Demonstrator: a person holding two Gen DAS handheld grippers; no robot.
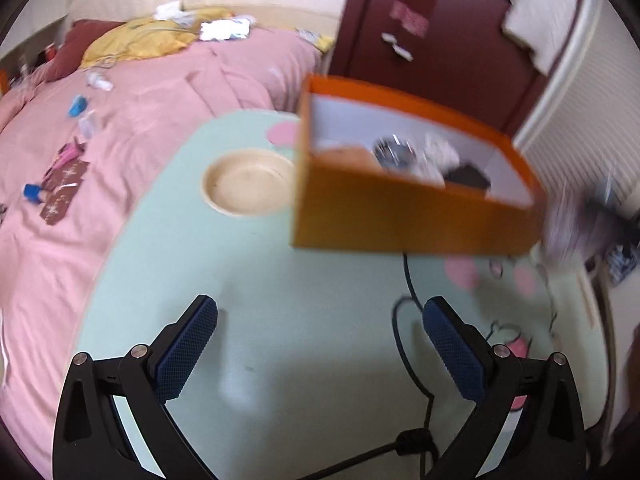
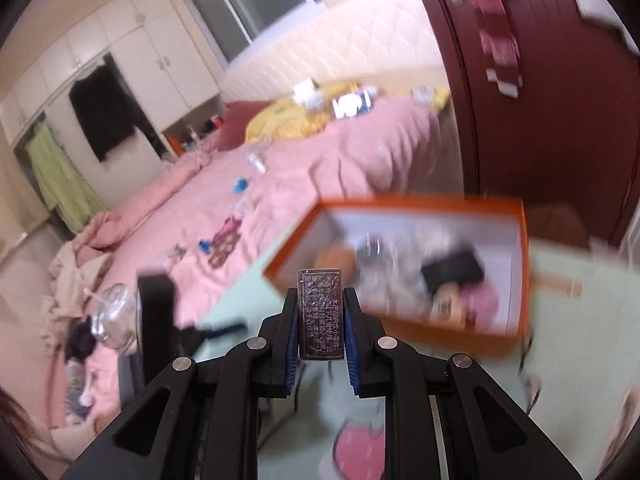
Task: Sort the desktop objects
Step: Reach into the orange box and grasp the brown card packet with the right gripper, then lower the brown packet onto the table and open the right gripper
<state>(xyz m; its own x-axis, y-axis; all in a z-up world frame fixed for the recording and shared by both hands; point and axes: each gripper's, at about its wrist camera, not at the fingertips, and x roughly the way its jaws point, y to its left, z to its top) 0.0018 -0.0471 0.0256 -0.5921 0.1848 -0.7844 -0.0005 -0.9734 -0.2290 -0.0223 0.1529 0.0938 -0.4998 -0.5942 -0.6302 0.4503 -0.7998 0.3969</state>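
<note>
Right tongs (image 2: 320, 316): pinching a small printed packet (image 2: 321, 314), upright, near the orange box (image 2: 404, 270) at worktop (image 1: 280, 340) far edge, likely for deposit. Left tongs (image 1: 320, 344): spread, empty, above the worktop.

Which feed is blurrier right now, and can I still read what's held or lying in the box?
Right wrist: heavy motion blur smears the orange box; only the held packet in the right gripper stays sharp. Left wrist: milder blur, left gripper crisp and open, box contents indistinct.
</note>
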